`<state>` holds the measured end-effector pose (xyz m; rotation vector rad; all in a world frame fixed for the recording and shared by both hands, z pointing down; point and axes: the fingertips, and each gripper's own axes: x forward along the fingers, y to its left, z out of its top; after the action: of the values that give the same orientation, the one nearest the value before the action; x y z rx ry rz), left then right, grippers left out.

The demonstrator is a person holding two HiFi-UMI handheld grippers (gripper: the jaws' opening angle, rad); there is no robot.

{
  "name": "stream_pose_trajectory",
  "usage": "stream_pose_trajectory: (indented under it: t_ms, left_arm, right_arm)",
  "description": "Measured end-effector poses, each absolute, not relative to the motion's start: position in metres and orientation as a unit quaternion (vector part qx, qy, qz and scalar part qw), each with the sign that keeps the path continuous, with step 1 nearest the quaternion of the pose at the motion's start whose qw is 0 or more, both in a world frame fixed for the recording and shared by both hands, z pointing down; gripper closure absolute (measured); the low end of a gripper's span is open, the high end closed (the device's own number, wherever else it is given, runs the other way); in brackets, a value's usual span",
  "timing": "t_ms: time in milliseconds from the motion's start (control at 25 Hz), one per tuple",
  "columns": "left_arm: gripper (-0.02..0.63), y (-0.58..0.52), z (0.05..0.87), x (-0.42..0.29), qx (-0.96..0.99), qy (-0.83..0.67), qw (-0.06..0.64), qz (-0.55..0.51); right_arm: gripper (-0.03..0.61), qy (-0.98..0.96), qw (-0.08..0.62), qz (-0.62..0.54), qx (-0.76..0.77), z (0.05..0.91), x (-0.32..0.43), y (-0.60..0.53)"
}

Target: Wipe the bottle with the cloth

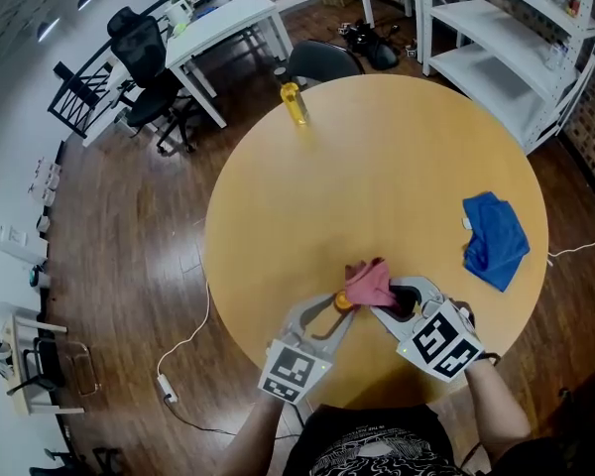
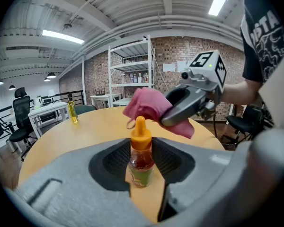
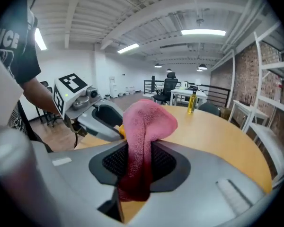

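Left tool (image 2: 142, 174) clamps the orange-capped bottle (image 2: 140, 150); right tool (image 3: 137, 167) pinches the pink cloth (image 3: 144, 126) beside its cap.

left gripper (image 1: 337, 310) clamps the bottle (image 2: 141, 157), right gripper (image 1: 385, 303) pinches the cloth (image 3: 142, 141).

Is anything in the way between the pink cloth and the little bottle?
Nothing visible is. The right claw holds the pink cloth right beside the top of the bottle, gripped in the left claw.
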<state>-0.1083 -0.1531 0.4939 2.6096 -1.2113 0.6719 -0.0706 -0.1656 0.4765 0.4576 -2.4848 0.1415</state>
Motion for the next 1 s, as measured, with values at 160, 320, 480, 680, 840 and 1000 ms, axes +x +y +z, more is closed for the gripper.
stream_pose_trajectory:
  t_ms: [160, 320, 480, 680, 840, 1000]
  left_arm:
    - [0.474, -0.152, 0.494, -0.107, 0.881, -0.404, 0.092, 0.229]
    - [0.474, -0.152, 0.493, -0.107, 0.883, -0.398, 0.088, 0.231]
    - [0.474, -0.15, 0.493, -0.106, 0.884, -0.396, 0.087, 0.233]
    - [0.474, -0.154, 0.494, -0.106, 0.885, -0.395, 0.09, 0.23]
    - [0.474, -0.153, 0.493, -0.106, 0.885, -0.393, 0.088, 0.232]
    - [0.474, -0.153, 0.494, -0.107, 0.886, -0.393, 0.089, 0.231]
  right_arm:
    - [0.47, -0.941, 0.32, -0.01, 0.109, 0.476, -0.092, -0.178]
    - [0.47, -0.923, 0.376, -0.083, 0.02, 0.495, -0.105, -0.178]
    - [0.471, -0.896, 0.416, -0.148, -0.039, 0.507, -0.108, -0.179]
    - [0.475, -0.873, 0.445, -0.181, -0.089, 0.53, -0.112, -0.186]
    - [0.474, -0.852, 0.47, -0.204, -0.108, 0.551, -0.109, -0.192]
    - [0.474, -0.833, 0.492, -0.219, -0.129, 0.58, -0.105, -0.192]
